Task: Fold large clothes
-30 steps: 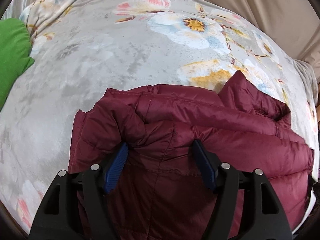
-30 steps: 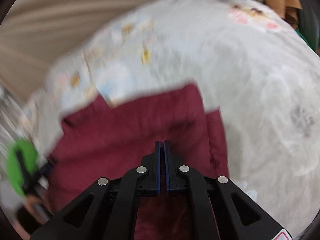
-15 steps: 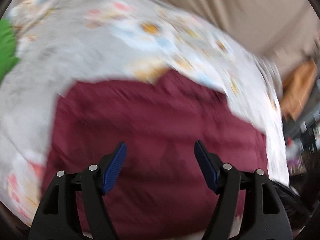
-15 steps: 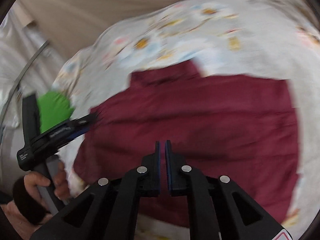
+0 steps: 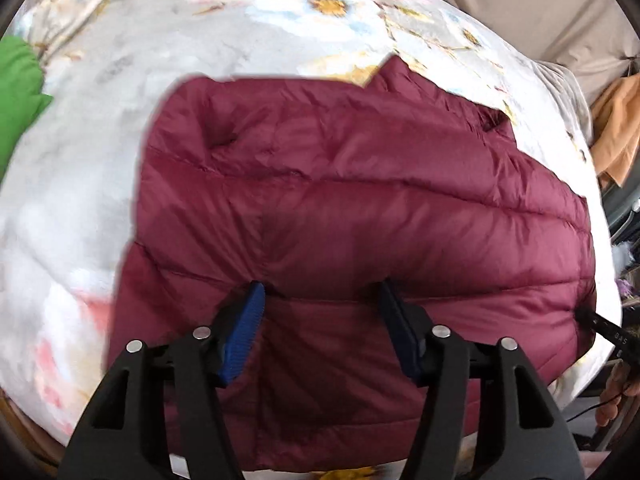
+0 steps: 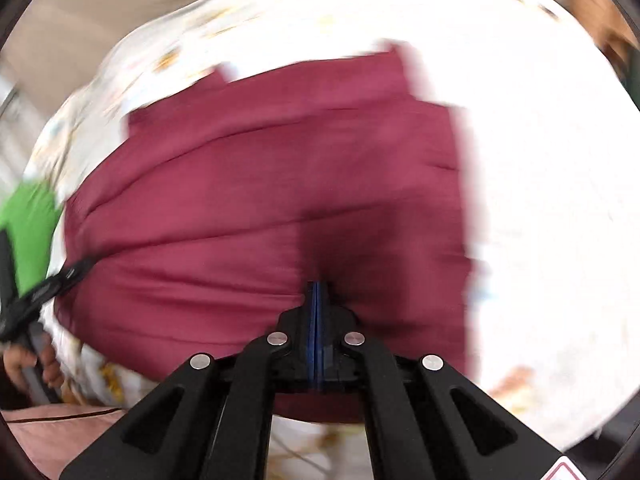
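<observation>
Our left gripper (image 5: 322, 304) stands wide open over the maroon puffer jacket (image 5: 360, 208), its blue pads (image 5: 244, 336) spread apart with only quilted fabric showing between them and nothing clamped. Our right gripper (image 6: 317, 292) has its jaws pressed together with no gap we can see; its tips sit at the near part of the jacket (image 6: 260, 184), but the blur keeps us from telling whether any fabric is caught between them.

Outward from the left gripper, the jacket lies spread on the floral bedspread (image 5: 100, 184). Its left edge runs up from beside the left pad to a rounded far corner, and a pointed flap rises at the far edge. In the left wrist view the right edge reaches close to the right side of the bed, where the tip of our right gripper (image 5: 608, 328) meets the jacket's corner. The near hem lies just short of the bed's near edge.

Bare bedspread lies to the left of the jacket and beyond it. A green cloth (image 5: 18, 92) sits at the far left, well apart from the jacket. In the right wrist view our left gripper (image 6: 48, 288) appears at the jacket's left edge, and a broad stretch of bedspread (image 6: 552, 208) opens to the right.
</observation>
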Demonstrator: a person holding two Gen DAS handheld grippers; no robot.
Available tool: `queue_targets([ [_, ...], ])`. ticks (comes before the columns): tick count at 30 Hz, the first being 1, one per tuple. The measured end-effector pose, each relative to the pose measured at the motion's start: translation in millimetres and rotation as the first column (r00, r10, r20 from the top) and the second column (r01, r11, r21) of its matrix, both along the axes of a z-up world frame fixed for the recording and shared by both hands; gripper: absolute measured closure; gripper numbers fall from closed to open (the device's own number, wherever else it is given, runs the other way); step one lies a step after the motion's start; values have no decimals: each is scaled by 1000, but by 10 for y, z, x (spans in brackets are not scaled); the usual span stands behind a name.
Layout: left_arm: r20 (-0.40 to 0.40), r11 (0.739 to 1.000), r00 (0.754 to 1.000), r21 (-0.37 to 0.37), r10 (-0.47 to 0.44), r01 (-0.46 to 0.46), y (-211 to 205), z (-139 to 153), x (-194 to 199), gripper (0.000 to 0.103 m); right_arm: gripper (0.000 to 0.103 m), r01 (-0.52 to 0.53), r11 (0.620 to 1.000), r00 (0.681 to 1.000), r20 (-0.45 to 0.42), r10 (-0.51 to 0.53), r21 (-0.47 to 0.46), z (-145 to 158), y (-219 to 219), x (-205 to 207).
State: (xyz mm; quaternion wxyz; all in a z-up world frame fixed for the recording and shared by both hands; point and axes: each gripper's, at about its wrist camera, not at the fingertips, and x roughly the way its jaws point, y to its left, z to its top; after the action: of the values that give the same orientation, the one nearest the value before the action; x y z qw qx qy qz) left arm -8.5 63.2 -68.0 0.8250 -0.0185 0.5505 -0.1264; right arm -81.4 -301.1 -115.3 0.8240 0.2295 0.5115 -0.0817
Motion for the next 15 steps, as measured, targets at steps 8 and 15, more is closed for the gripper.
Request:
queue_targets([
  [8,67,999,997,-37,27,-25,-95,261,448,38,101,-79,997,992,95,77,9,464,311,534],
  [15,50,999,997,-9,54,-53,-152,-95,795,30,102,-223,975,969,108,221,2,330,848,1485],
])
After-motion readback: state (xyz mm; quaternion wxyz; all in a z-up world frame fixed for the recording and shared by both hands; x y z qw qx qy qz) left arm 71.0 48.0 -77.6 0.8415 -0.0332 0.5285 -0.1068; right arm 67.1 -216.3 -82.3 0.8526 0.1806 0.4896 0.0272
